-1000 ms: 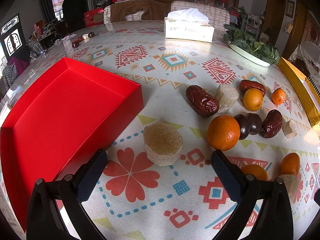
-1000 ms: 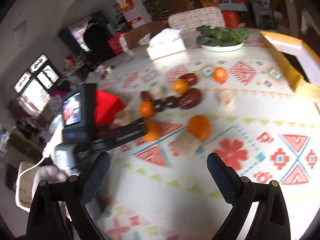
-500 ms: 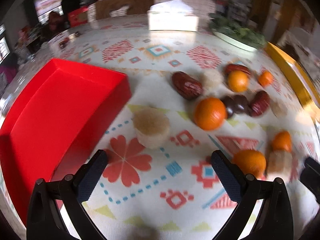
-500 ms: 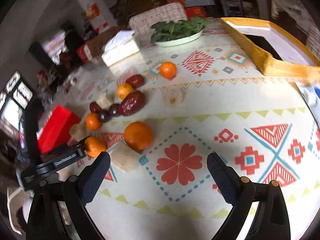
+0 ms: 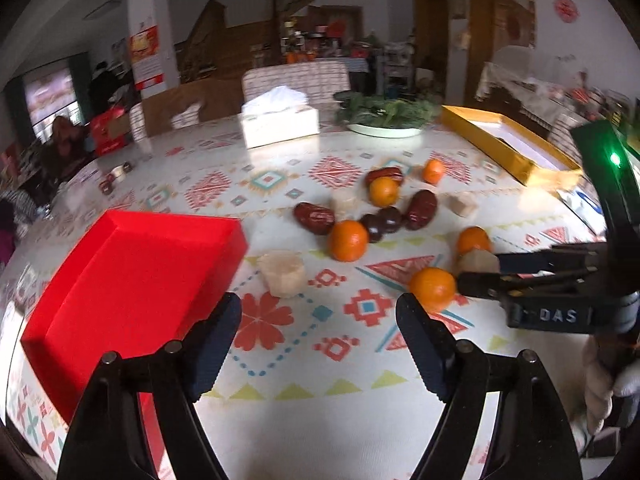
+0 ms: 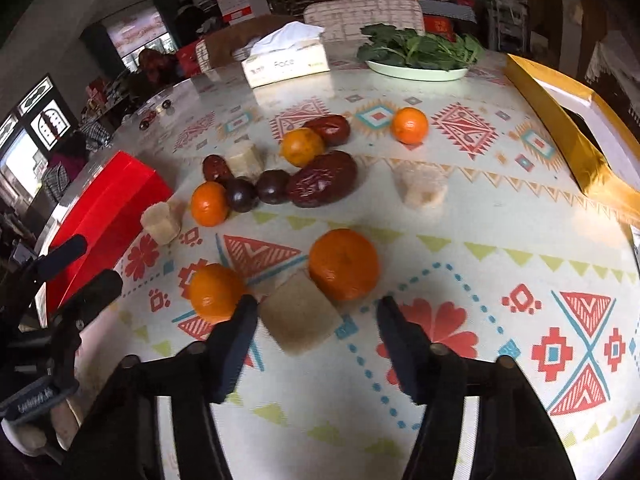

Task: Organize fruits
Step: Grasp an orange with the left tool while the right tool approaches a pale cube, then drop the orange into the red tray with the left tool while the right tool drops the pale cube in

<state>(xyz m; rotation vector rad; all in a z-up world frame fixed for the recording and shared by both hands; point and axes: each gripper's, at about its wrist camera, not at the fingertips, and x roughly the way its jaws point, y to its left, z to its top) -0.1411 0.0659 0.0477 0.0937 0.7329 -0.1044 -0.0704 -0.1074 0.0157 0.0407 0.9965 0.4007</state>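
Observation:
Several oranges, red dates, dark plums and pale sugarcane chunks lie on the patterned tablecloth. My right gripper [image 6: 314, 320] is open, low over the cloth, with a tan sugarcane chunk [image 6: 298, 316] between its fingers, an orange [image 6: 216, 292] at its left and a bigger orange [image 6: 344, 264] just ahead. From the left wrist view the right gripper [image 5: 476, 274] reaches in by an orange [image 5: 432, 289]. My left gripper [image 5: 318, 328] is open and empty, above the cloth behind a sugarcane chunk [image 5: 282, 273]. A red tray [image 5: 128, 280] lies at its left.
A yellow tray [image 6: 572, 136] lies at the right edge. A tissue box [image 6: 286, 64] and a plate of greens [image 6: 420, 54] stand at the far side. Chairs stand behind the table. The table edge is near, below both grippers.
My right gripper has swung right and dropped to the cloth, closing in around the tan sugarcane chunk. My left gripper has pulled back and tilted up, so the fruits look farther off.

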